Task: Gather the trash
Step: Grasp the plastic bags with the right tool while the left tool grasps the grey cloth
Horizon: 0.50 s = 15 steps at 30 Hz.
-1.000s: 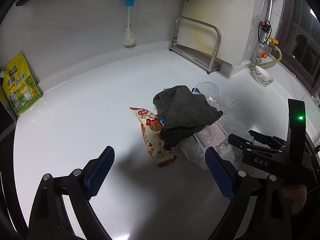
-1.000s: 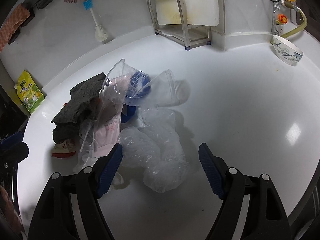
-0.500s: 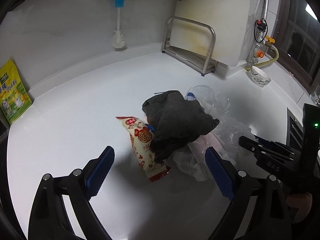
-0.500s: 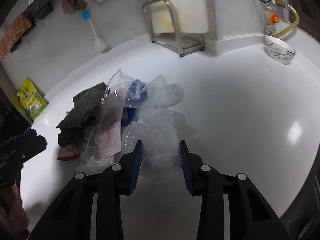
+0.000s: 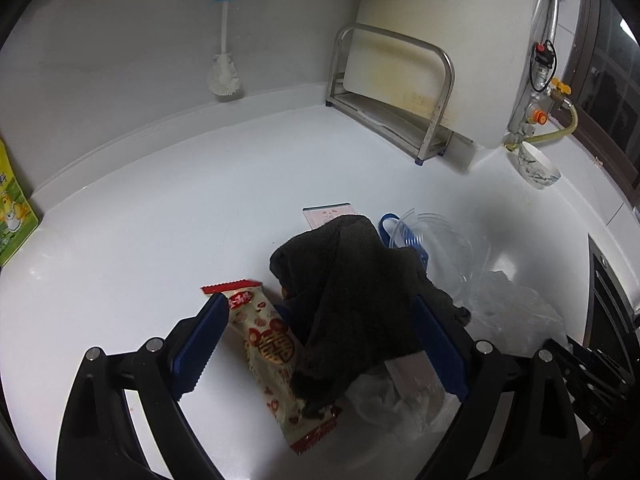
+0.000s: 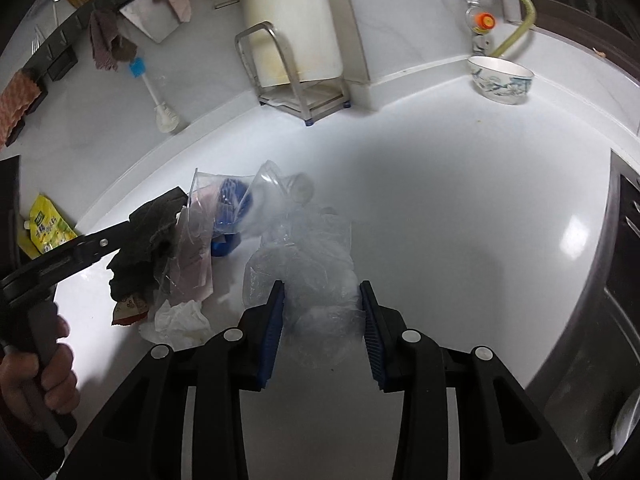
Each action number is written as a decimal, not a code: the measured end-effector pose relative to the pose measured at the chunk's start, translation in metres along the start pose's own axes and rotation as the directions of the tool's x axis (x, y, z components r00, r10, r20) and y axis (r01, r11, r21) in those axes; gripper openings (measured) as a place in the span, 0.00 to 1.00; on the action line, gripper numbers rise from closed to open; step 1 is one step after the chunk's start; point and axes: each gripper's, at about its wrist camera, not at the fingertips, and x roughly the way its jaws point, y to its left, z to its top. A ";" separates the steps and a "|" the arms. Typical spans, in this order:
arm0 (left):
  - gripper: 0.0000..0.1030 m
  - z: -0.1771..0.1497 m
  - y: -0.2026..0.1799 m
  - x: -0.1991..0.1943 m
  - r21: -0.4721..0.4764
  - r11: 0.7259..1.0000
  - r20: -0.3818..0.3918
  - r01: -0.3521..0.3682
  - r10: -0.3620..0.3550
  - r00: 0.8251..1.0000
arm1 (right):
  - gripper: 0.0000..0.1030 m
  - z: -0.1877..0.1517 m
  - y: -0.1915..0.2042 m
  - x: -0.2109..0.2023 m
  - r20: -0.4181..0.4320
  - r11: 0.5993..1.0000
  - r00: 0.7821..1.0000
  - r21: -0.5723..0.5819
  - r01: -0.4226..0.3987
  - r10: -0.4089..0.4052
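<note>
The trash lies in one heap near the middle of the white desk point(image 5: 168, 208). The left claw point(image 5: 316, 344) is wide apart, with the dark cloth point(image 5: 352, 292) and the red-and-white snack wrapper point(image 5: 272, 352) between its fingers but not yet pinched. The right claw point(image 6: 322, 320) is partly closed around the crumpled clear plastic bag point(image 6: 308, 264); the pads seem to press its sides, so I judge it is clamped on the bag.

The risk, I think, is that thin plastic slips out of the pads when lifted, or that it drags the clear cup point(image 6: 280, 188) and the white tissue point(image 6: 180, 316) with it and spreads the heap. The left claw may catch only the cloth and leave the wrapper behind.

The desk is glossy and smooth, so light pieces can slide. Around it stand a metal rack point(image 5: 400, 92), a brush point(image 5: 224, 76) on the wall, a patterned bowl point(image 6: 500, 80) and a yellow-green pouch point(image 6: 48, 228).
</note>
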 end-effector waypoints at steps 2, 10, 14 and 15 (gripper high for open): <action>0.87 0.001 -0.003 0.007 0.023 0.999 -0.008 -0.024 0.024 1.000 | 0.35 -0.001 -0.001 -0.001 0.002 1.000 1.000 0.009 0.002 -0.002; 0.47 -0.006 -0.014 0.020 0.081 0.997 -0.050 0.016 -0.012 0.999 | 0.35 -0.006 0.000 -0.003 -0.002 1.000 1.000 0.023 0.012 -0.011; 0.20 -0.009 -0.017 0.021 0.097 0.995 -0.064 0.028 -0.022 0.998 | 0.35 -0.008 0.002 -0.003 -0.005 1.000 1.000 0.030 0.005 -0.005; 0.16 -0.008 -0.016 0.021 0.092 0.995 -0.066 0.034 -0.028 0.997 | 0.35 -0.009 0.003 -0.003 -0.007 1.000 1.000 0.031 0.003 -0.002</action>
